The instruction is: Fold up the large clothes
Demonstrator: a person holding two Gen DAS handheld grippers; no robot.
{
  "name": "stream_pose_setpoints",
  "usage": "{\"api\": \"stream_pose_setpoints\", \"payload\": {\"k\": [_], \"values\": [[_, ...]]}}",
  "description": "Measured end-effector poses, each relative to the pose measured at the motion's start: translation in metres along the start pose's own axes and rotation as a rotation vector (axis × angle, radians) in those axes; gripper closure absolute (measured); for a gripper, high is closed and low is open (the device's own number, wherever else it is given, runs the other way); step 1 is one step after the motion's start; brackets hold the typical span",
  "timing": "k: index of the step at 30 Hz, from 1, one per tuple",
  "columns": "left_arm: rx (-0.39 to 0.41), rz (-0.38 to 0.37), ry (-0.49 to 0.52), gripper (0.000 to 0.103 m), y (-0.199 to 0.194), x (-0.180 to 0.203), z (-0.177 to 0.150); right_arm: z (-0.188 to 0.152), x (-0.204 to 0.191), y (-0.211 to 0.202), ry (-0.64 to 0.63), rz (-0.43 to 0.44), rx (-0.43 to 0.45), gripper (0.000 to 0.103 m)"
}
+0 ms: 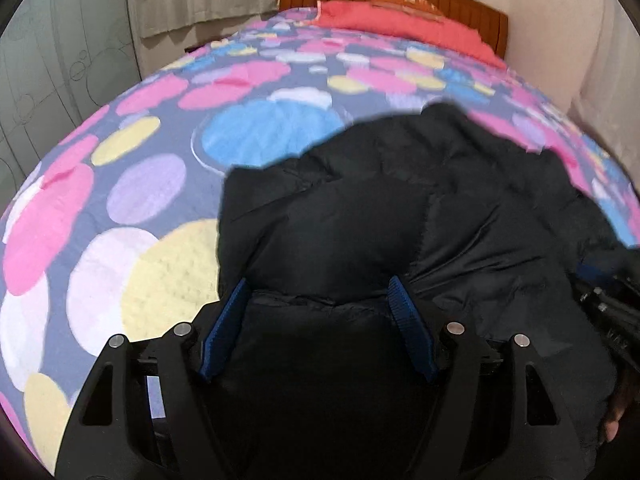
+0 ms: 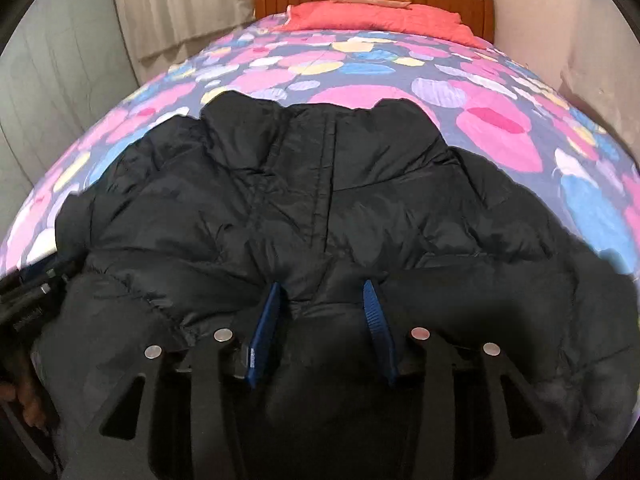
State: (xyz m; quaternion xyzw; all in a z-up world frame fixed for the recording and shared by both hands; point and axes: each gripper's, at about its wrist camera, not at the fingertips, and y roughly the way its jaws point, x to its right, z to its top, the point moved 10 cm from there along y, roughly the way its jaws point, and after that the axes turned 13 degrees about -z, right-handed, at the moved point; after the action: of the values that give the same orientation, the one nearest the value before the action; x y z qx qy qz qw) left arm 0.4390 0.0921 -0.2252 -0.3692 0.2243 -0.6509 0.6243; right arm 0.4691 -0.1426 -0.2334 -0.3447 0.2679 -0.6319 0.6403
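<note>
Black jacket (image 2: 320,184) between tool (image 2: 322,296) fingers

Each black claw (image 1: 318,284) (image 2: 322,288) has ribbed blue pads (image 2: 266,320) and silver pivot screws (image 1: 454,327).

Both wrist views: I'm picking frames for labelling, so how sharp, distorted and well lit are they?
Left wrist view: motion-smeared, the black jacket edges soft against the bedspread, strong fisheye bulge. Right wrist view: crisper, jacket seams readable, blur only near the rim. Both: dim even indoor light, no glare, jacket folds lost in black.
</note>
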Motion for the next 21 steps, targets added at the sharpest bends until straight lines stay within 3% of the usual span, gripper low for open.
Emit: {"api": "stream_pose_setpoints", "payload": {"k": [4,6,9,11,14,16,18,19,21], "values": [[0.012,0.000,0.010,0.033,-0.019,0.003,0.002,0.000,0.013,-0.026,0.026,0.010,0.021,0.060],[0.056,-0.031,-0.016,0.033,-0.039,0.006,0.002,-0.003,0.026,-0.048,0.047,0.005,0.066,0.058],[0.113,-0.141,-0.047,0.033,-0.063,0.024,-0.004,-0.020,0.054,-0.064,0.067,-0.086,0.099,0.058],[0.092,-0.191,-0.032,0.033,-0.056,0.040,-0.012,-0.029,0.068,-0.056,0.078,-0.142,0.078,0.058],[-0.037,-0.119,0.077,0.033,-0.017,0.053,-0.034,-0.044,0.071,-0.032,0.087,-0.116,0.024,0.058],[-0.034,-0.093,0.100,0.035,-0.017,0.055,-0.033,-0.042,0.074,-0.039,0.083,-0.119,0.007,0.058],[-0.015,-0.148,0.070,0.037,-0.035,0.057,-0.030,-0.042,0.083,-0.057,0.103,-0.127,0.026,0.058],[0.012,-0.173,0.057,0.036,-0.045,0.057,-0.029,-0.043,0.086,-0.063,0.105,-0.151,0.040,0.058],[0.044,-0.154,0.068,0.035,-0.054,0.054,-0.027,-0.056,0.100,-0.064,0.108,-0.208,0.024,0.058]]}}
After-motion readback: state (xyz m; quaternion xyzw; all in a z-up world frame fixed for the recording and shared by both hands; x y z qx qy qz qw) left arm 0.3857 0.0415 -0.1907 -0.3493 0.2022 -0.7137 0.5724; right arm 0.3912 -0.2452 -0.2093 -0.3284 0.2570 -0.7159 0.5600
